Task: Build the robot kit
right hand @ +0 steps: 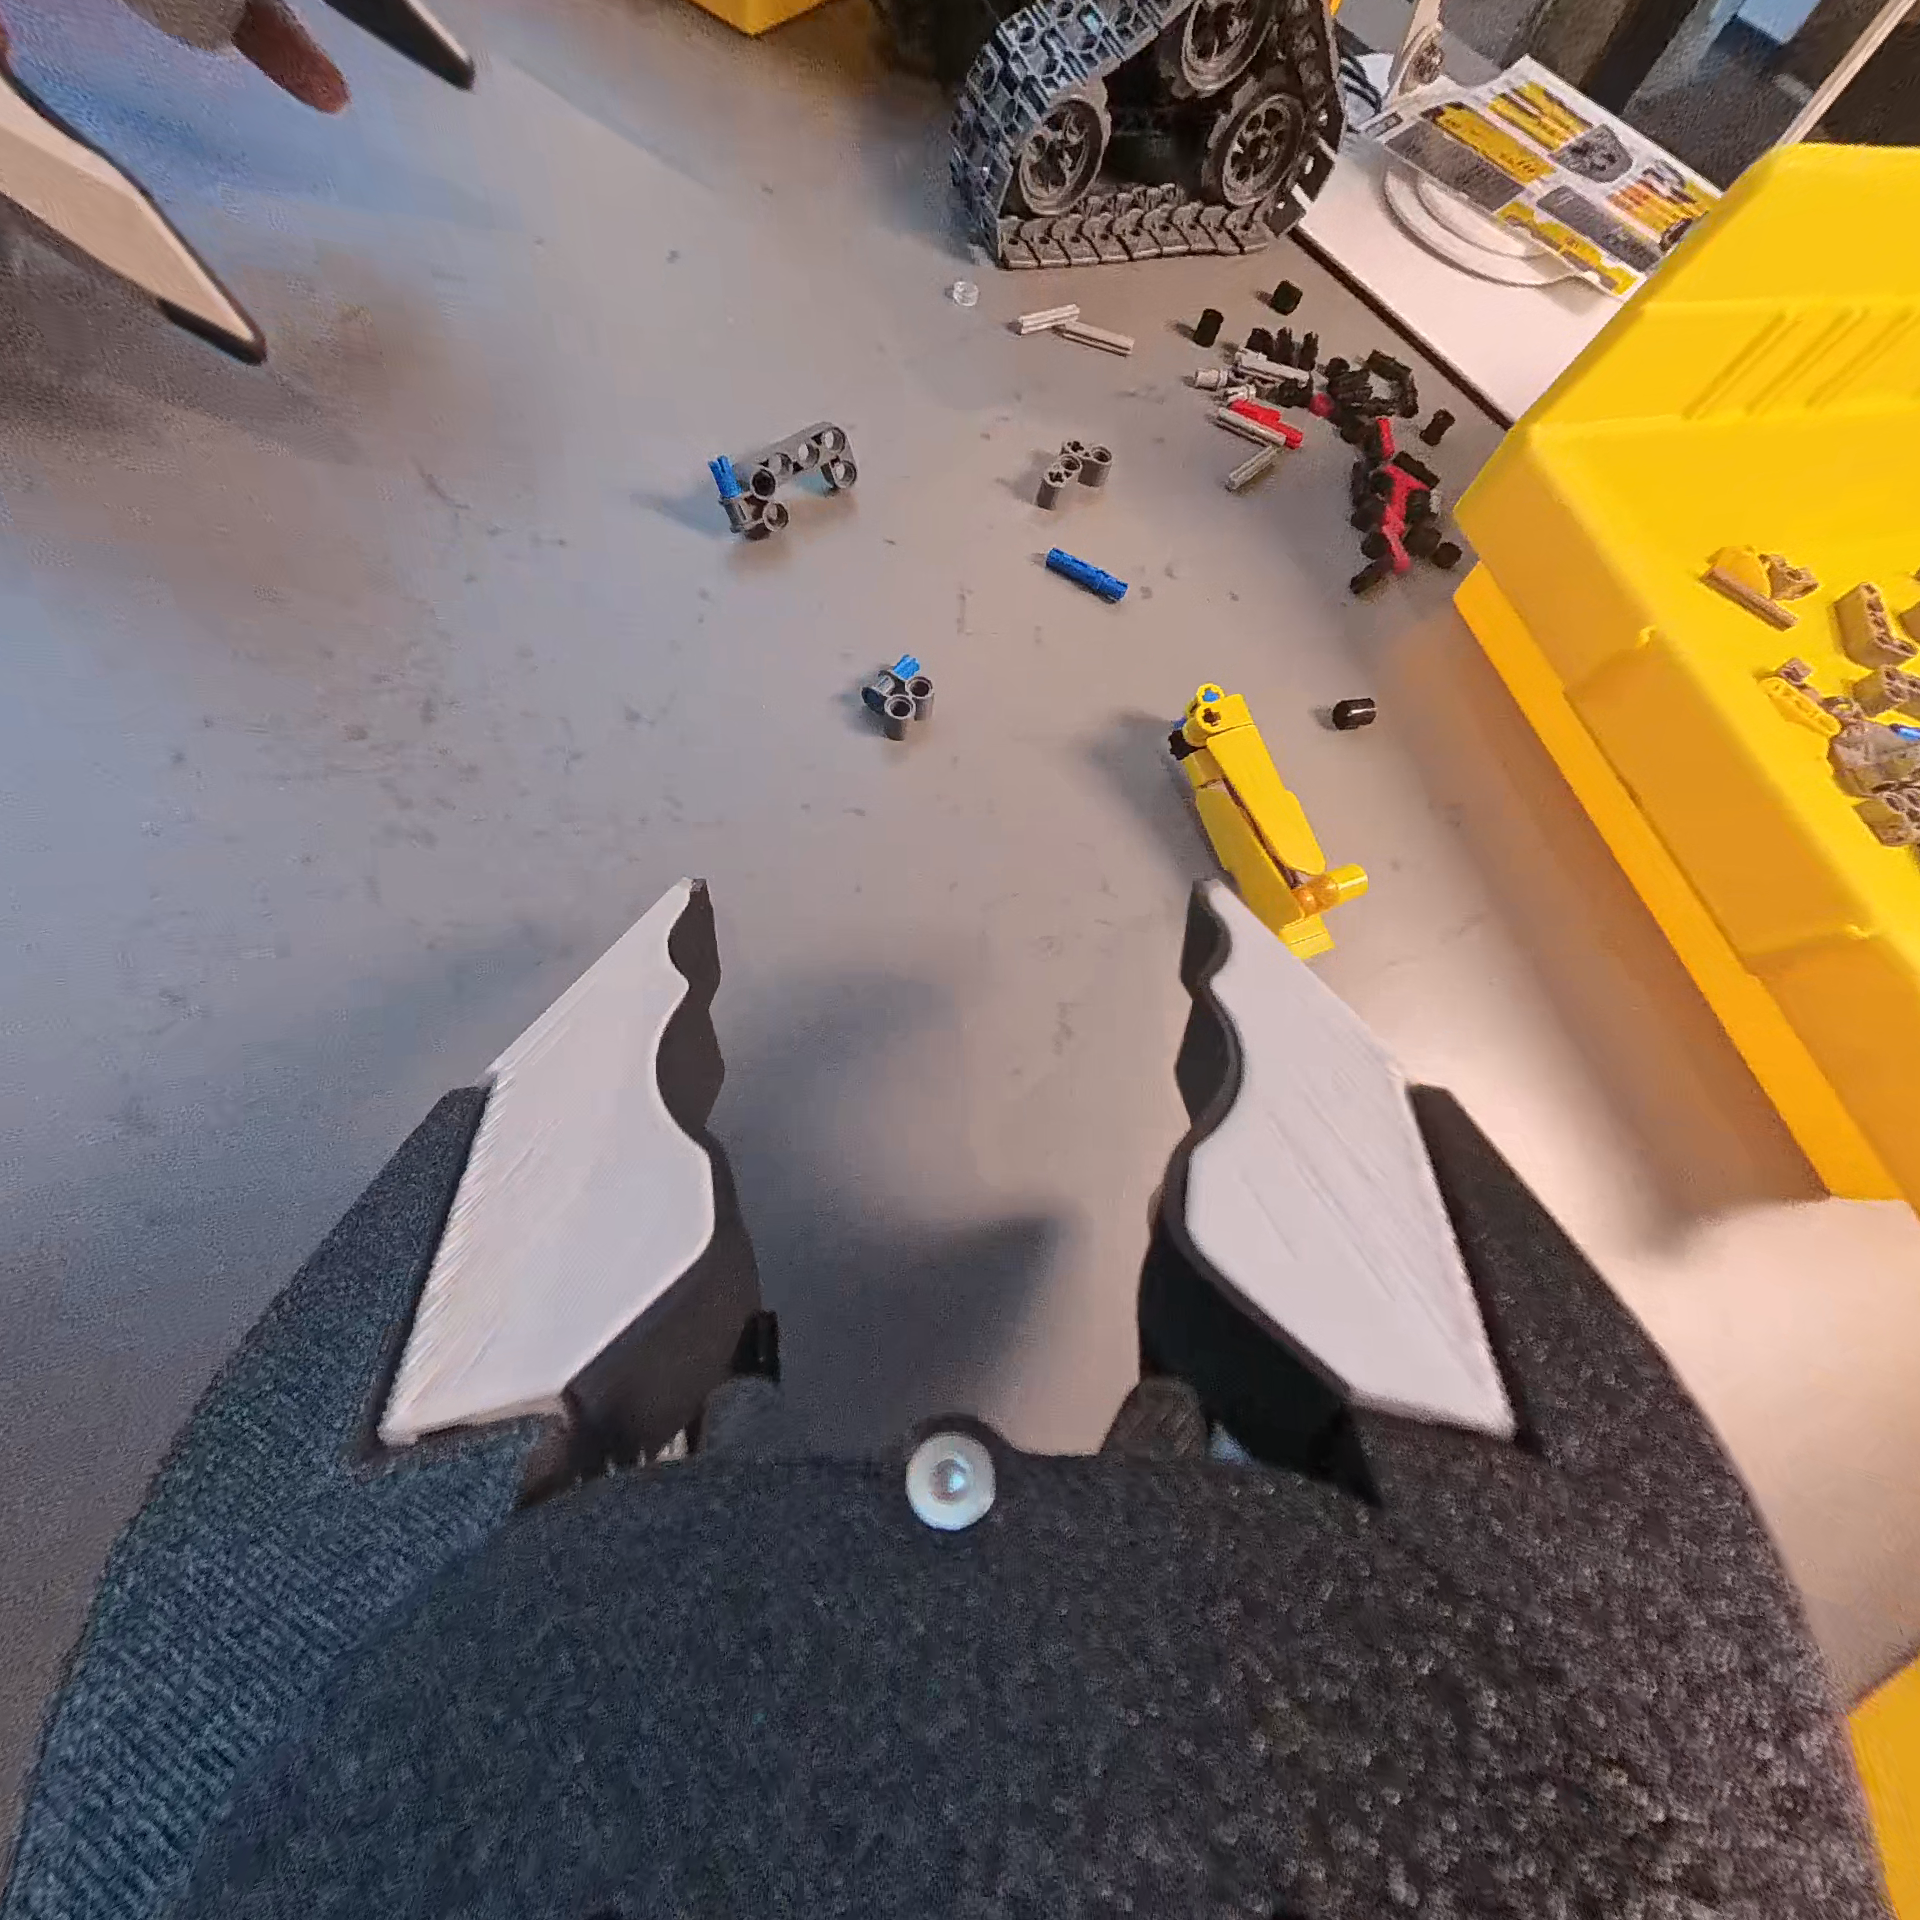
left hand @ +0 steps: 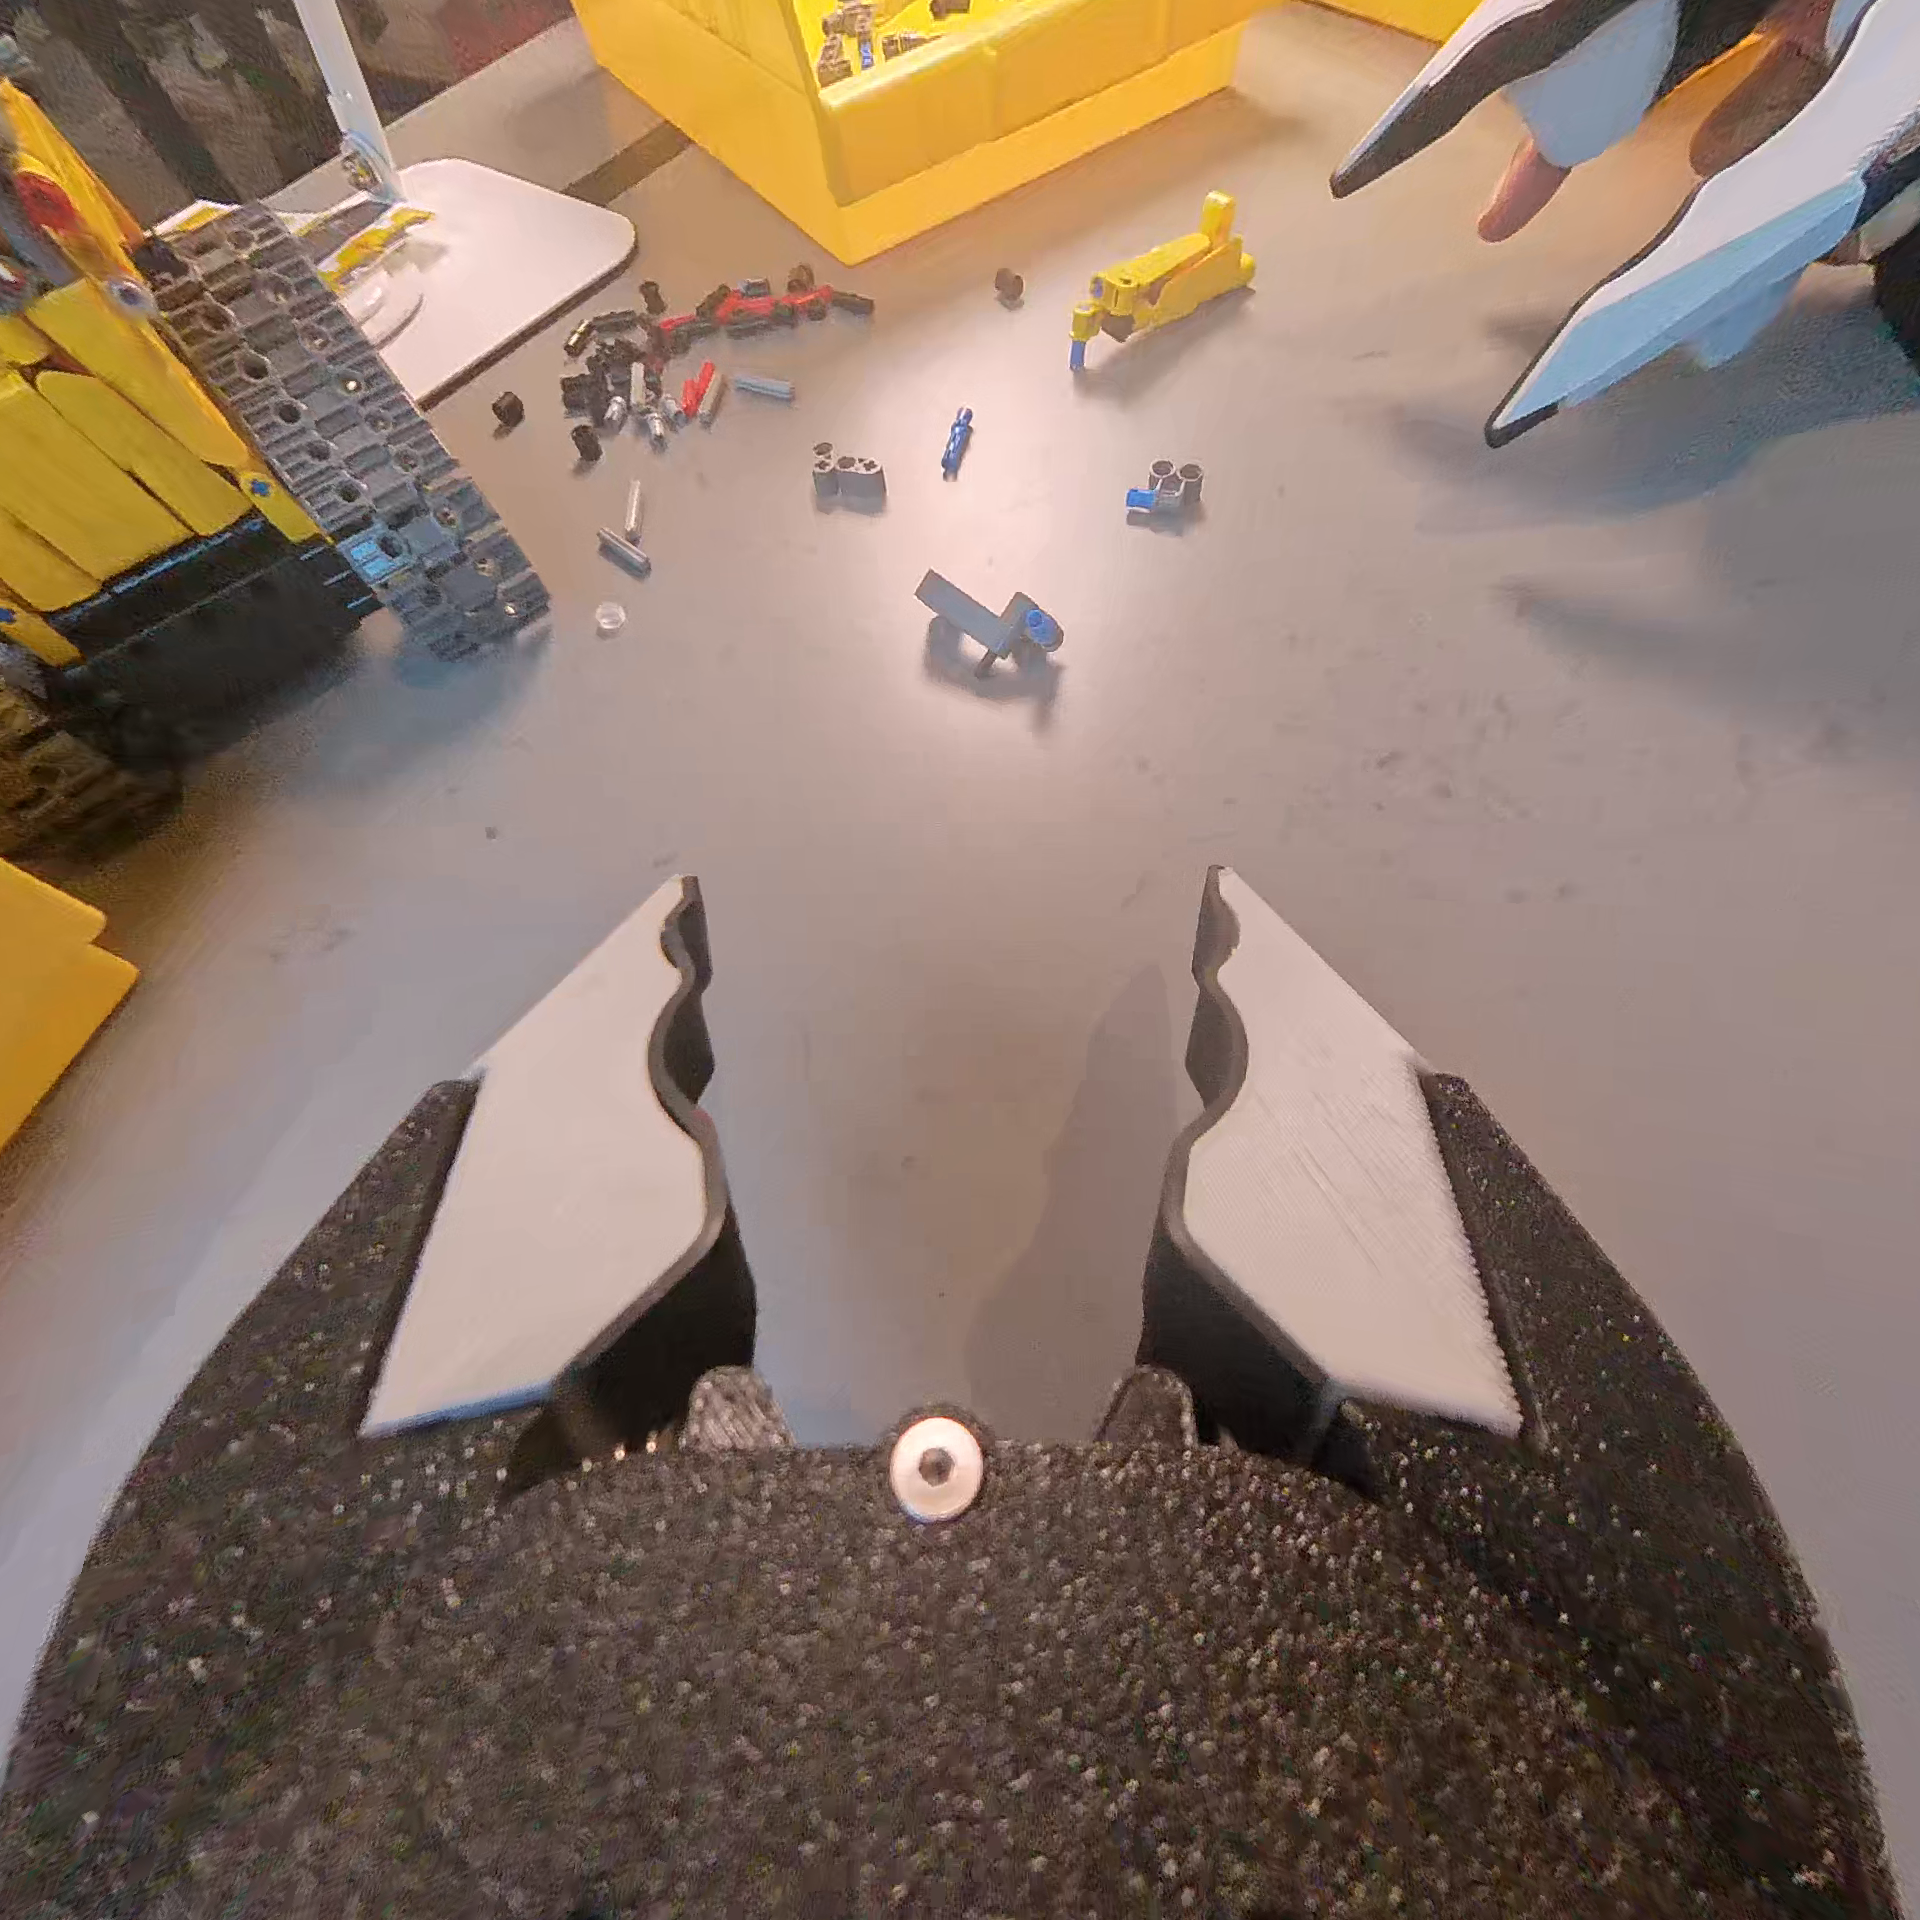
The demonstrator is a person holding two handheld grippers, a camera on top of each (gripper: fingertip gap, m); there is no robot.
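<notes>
Left gripper [left hand: 951, 883] and right gripper [right hand: 951, 888] both gape wide, empty, above a grey table [left hand: 1351, 831]. Nearest the right: a yellow brick assembly [right hand: 1262, 821], possibly hinged. Loose pins [left hand: 665, 353] lie beyond.

Ahead of the left tool [left hand: 951, 883], whose fingers are pale grey edged black, the dull grey tabletop [left hand: 1351, 831] carries a black-and-red heap of small plastic pins [left hand: 665, 353], a blue plastic pin [left hand: 956, 442] and a yellow brick assembly [left hand: 1164, 275]. Left of it, a yellow-and-black tracked model [left hand: 156, 468] has dark grey treads.
</notes>
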